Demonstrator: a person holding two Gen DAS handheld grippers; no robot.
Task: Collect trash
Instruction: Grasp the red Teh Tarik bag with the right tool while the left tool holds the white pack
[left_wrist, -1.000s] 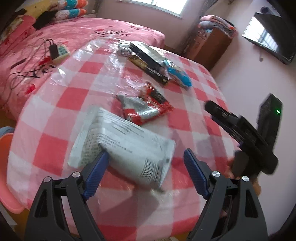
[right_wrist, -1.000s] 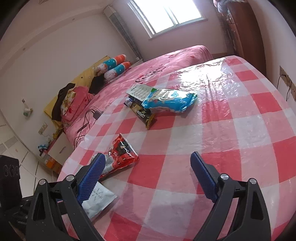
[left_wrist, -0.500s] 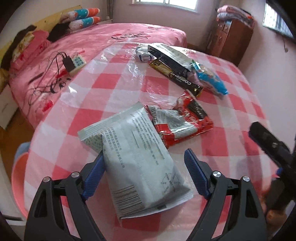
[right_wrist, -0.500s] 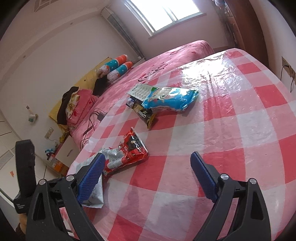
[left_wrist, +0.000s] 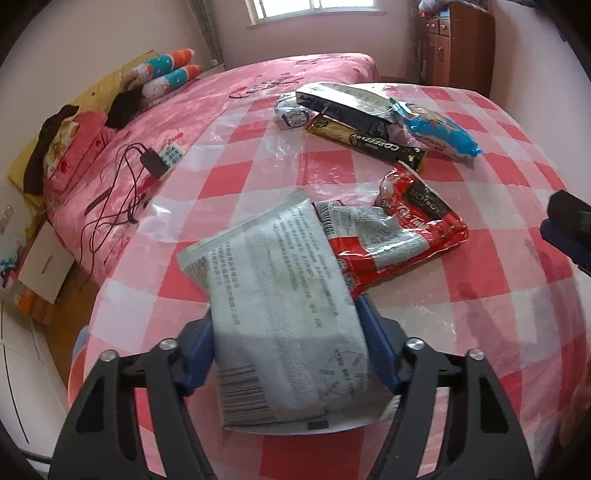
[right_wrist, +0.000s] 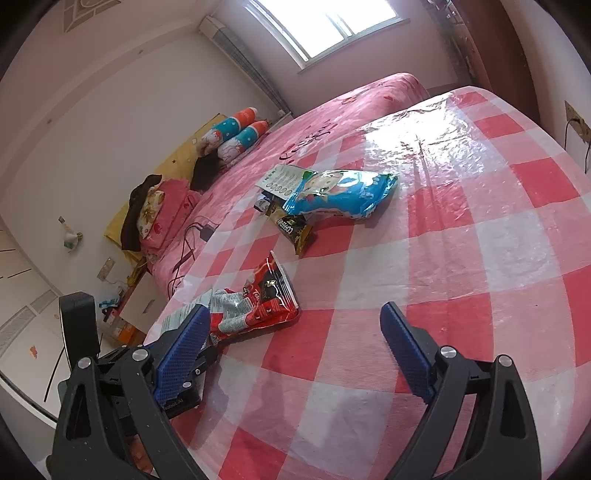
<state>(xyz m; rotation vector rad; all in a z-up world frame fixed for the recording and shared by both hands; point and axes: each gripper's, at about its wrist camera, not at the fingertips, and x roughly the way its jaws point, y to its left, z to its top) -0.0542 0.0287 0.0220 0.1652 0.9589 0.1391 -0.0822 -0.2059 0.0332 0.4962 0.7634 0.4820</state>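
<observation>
Left claw (left_wrist: 286, 345) — jaws just closing — clamps both blue pads against the grey-white pouch (left_wrist: 273, 295) at the desk (left_wrist: 480, 332) near edge (pouch overlaps the red wrapper (left_wrist: 413, 236)). Right claw (right_wrist: 295, 350) hovers wide open, holding nothing — above the checked cover.

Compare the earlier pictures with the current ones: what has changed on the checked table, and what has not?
The left tool moved in over the grey packet and its jaws have just been closing; the pads now grip it. The right tool stayed open, and the red packet stayed put.
</observation>
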